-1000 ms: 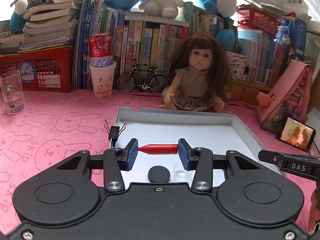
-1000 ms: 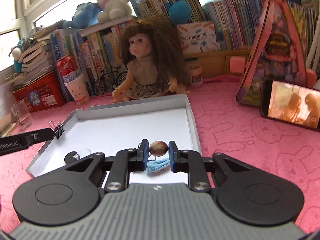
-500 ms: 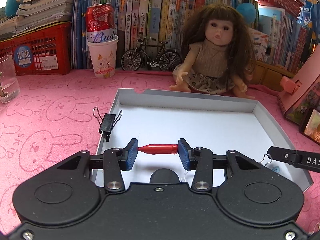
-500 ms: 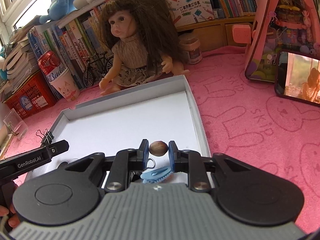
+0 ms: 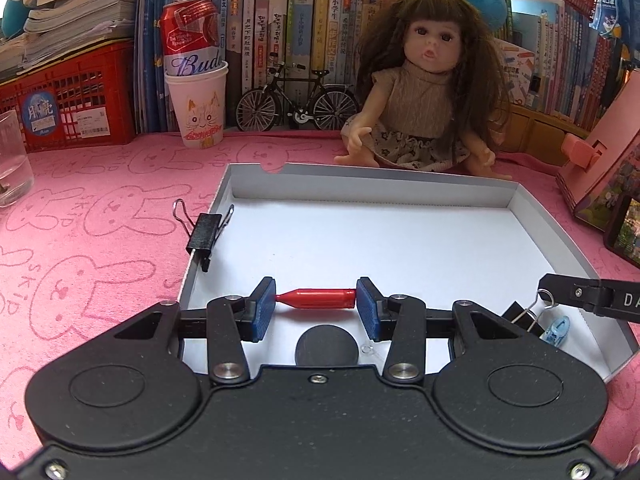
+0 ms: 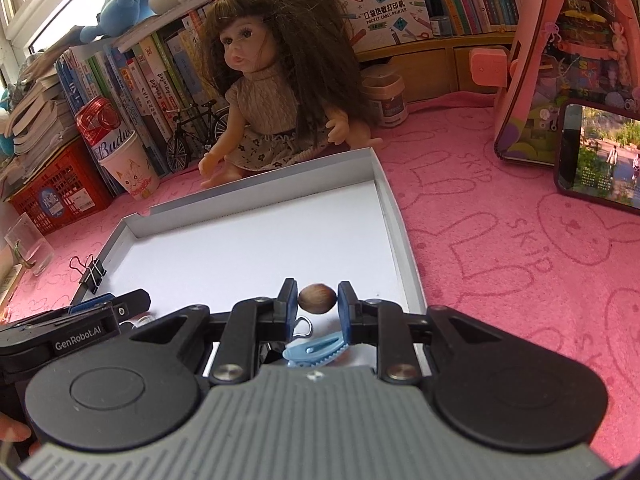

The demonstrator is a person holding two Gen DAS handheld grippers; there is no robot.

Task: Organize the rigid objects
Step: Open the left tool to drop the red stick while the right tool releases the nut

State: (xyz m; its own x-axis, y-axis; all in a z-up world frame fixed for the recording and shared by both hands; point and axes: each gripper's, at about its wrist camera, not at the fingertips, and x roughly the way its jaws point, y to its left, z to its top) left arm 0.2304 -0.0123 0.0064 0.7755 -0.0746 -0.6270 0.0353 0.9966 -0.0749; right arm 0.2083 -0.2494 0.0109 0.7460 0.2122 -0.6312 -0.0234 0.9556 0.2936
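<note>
Pink cloth (image 5: 100, 240) printed with rabbit outlines covers the desk, and on it lies a shallow white tray (image 5: 372, 184) with low grey walls. Over its near end the left gripper (image 5: 316, 300) pinches a small red bullet-shaped piece (image 5: 318, 298) lengthwise, one blue pad on the pointed tip and the other on the flat end, held crosswise above the tray floor. Just below it a black round disc (image 5: 326, 347) rests on the white bottom, with a tiny clear bit beside it (too small to make out).

The right gripper (image 6: 318, 300) has a brown nut-like oval (image 6: 317, 298) between its blue pads; its jaws are opening, and a sliver of gap shows on the nut's right side, though the picture is blurred there. Under it, in the tray's near right corner, lie a light blue clip (image 6: 314, 350) and a black binder clip (image 5: 522, 318) with wire handles.

Another black binder clip (image 5: 205, 232) is clamped on the tray's left wall. Behind the tray sits a long-haired doll (image 5: 424, 92), with a toy bicycle (image 5: 298, 100) and a red can in a paper cup (image 5: 196, 108) in front of the books.
</note>
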